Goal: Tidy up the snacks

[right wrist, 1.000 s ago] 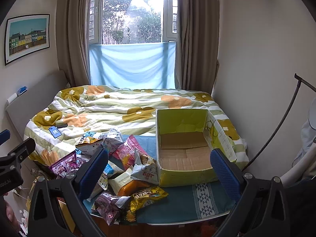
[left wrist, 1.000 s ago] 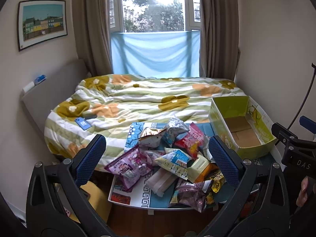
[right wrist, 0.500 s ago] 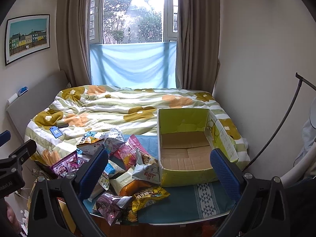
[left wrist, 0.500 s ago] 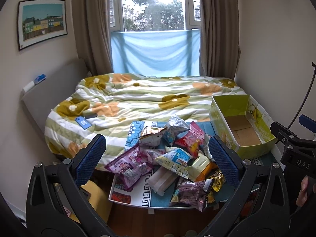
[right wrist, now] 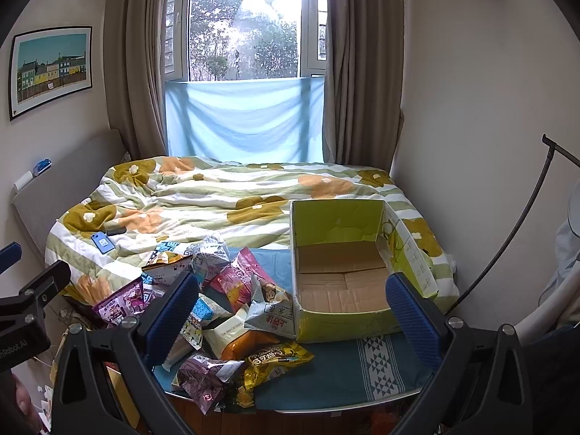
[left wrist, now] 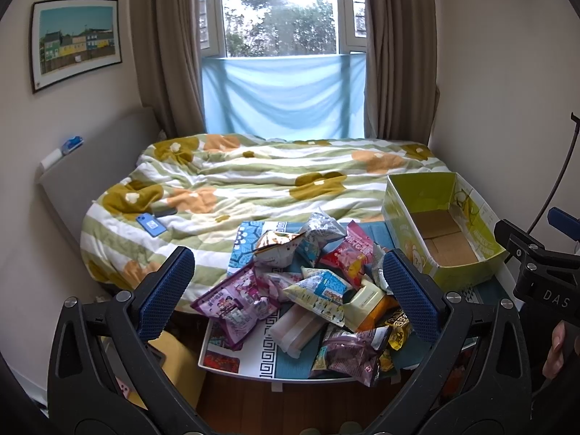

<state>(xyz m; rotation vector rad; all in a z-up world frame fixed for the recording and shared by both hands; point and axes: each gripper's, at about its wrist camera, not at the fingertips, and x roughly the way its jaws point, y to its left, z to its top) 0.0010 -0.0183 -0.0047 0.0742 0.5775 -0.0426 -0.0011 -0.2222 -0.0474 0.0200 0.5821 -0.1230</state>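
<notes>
— Both grippers spread wide, pinching nothing: left gripper [left wrist: 288, 288] held above the near left of the snack pile [left wrist: 311, 290], right gripper [right wrist: 290, 311] held above the seam between pile and box.

— And the snacks?

— Heaped on the left half of a low table [right wrist: 337, 373] covered in a blue patterned cloth, at the foot of the bed [right wrist: 224, 199]. Purple packet [left wrist: 232, 301] at the near left, pink packet [right wrist: 237, 282] toward the middle, yellow packet [right wrist: 277, 357] and a dark purple packet [right wrist: 206, 377] at the near edge. Several overlapping, so no exact count.

— Box?

— Green cardboard box [right wrist: 348, 264], on the right half of the table, top open, only bare brown floor visible inside. 1 silver-grey packet [right wrist: 272, 311] leaning against its left wall.

— Anything else?

— Blue phone [left wrist: 151, 223] lying on the flowered quilt, far left of the pile, well apart from it. Fingers [left wrist: 554, 355] of the person's right hand visible at the right edge of the left view, wrapped round the other gripper's handle.
</notes>
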